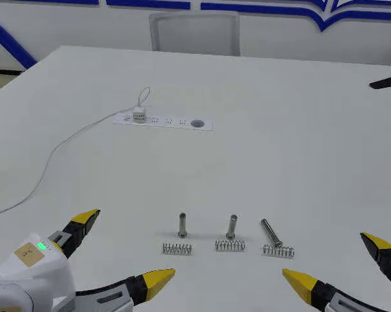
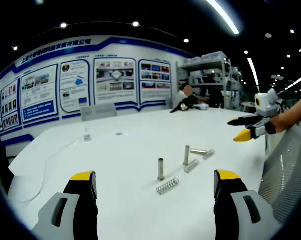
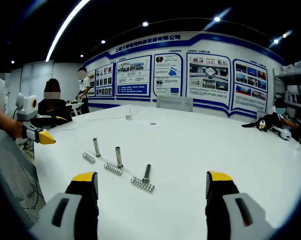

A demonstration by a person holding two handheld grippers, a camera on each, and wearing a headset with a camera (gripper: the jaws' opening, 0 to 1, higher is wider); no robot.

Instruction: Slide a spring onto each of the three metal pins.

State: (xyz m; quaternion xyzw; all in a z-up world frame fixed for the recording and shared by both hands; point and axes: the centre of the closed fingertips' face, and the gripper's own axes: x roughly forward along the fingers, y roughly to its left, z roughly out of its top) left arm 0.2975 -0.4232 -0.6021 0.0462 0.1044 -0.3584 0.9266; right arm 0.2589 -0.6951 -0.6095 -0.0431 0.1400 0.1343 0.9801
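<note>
Here left claw [image 1: 129, 244] and right claw [image 1: 328, 256] hover agape, flanking pins [image 1: 232, 226], seemingly level.

Left gripper [image 2: 154, 175] is hovering over the white table [image 2: 115, 150], jaws spread wide. Near pin [image 2: 161, 169] and middle pin [image 2: 186, 155] are standing upright; far pin [image 2: 198, 151] is lying flat. Near spring [image 2: 168, 186], middle spring [image 2: 191, 166] and far spring [image 2: 209, 154] are lying alongside them. Right gripper [image 2: 235, 130] is showing at right, jaws parted.
</note>
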